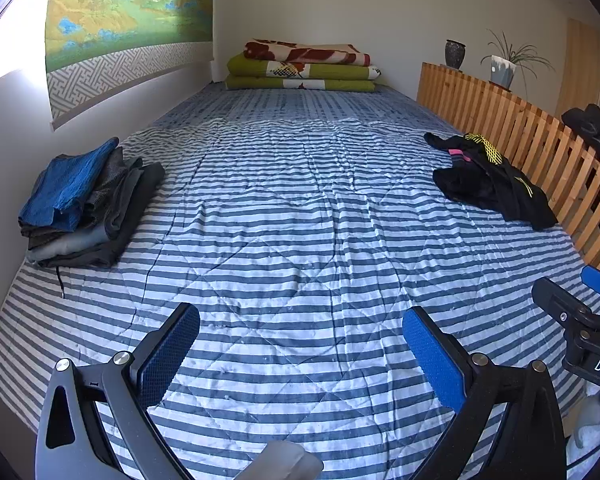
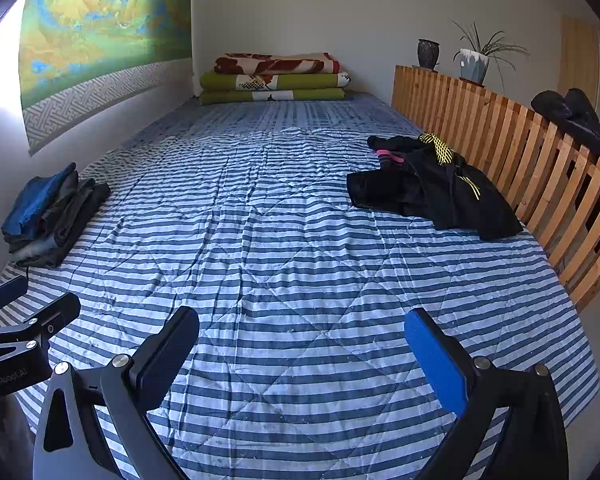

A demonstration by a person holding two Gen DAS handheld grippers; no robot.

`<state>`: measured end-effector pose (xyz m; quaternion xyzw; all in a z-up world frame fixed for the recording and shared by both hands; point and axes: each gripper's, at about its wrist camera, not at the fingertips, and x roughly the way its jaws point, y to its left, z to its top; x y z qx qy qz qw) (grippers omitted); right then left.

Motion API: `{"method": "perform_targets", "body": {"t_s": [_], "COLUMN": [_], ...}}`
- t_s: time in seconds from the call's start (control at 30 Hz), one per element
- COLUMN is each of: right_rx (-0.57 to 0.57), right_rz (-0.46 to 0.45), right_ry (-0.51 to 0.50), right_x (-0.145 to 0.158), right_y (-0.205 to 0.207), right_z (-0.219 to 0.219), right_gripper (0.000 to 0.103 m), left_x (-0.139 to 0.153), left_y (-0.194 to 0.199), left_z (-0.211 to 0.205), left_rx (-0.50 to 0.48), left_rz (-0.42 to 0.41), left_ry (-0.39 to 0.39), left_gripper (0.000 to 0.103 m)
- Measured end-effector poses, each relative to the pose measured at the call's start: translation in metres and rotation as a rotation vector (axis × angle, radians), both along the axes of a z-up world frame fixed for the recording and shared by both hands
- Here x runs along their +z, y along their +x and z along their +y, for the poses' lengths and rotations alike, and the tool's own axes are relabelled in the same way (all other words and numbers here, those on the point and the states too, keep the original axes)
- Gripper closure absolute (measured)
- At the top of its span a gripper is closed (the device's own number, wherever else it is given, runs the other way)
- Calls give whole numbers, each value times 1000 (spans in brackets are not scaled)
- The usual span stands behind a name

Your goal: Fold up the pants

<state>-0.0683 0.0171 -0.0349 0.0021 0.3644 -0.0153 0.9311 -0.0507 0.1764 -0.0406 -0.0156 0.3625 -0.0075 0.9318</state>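
Two grippers fill the bottom of their own views, and both stand with jaws spread wide and nothing between the pads: the left gripper (image 1: 300, 344) and the right gripper (image 2: 302, 344) each hover over bare striped quilt (image 1: 300, 240), tilted down toward it. In the left wrist view the right gripper shows again at the lower right edge; in the right wrist view the left gripper appears at the lower left edge. The unfolded pants (image 2: 432, 188), black with yellow and pink trim, lie crumpled at the right of the frame, just beside the wooden slatted rail (image 2: 520, 160) and well apart from both grippers. At the left of the frame, near the wall, sits a stack of folded clothes (image 1: 84, 208) with a blue piece on top and grey and dark pieces under it. At the top centre, against the far wall, folded blankets (image 1: 300, 68) in green and red-and-cream are piled up. A landscape hanging (image 1: 128, 12) covers the upper left wall. On top of the rail stand a dark vase (image 1: 455, 54) and a potted plant (image 1: 504, 66), and a dark garment (image 2: 572, 116) is draped over the rail at the right edge.
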Motion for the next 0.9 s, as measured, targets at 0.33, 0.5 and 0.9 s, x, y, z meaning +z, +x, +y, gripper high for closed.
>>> {"method": "perform_targets", "body": {"t_s": [0.33, 0.5, 0.9], "right_rx": [0, -3, -4], "right_rz": [2, 3, 4], "right_ry": [0, 1, 2], "right_x": [-1, -1, -2], "right_y": [0, 1, 1], "right_z": [-1, -2, -4], "right_gripper": [2, 2, 2], "left_x": [-3, -3, 0], "left_y": [2, 0, -1], "left_z": [-3, -3, -2], "left_rx": [-2, -2, 2], "left_rz": [0, -1, -6], "left_ry": [2, 3, 7], "left_gripper": [0, 0, 0]}}
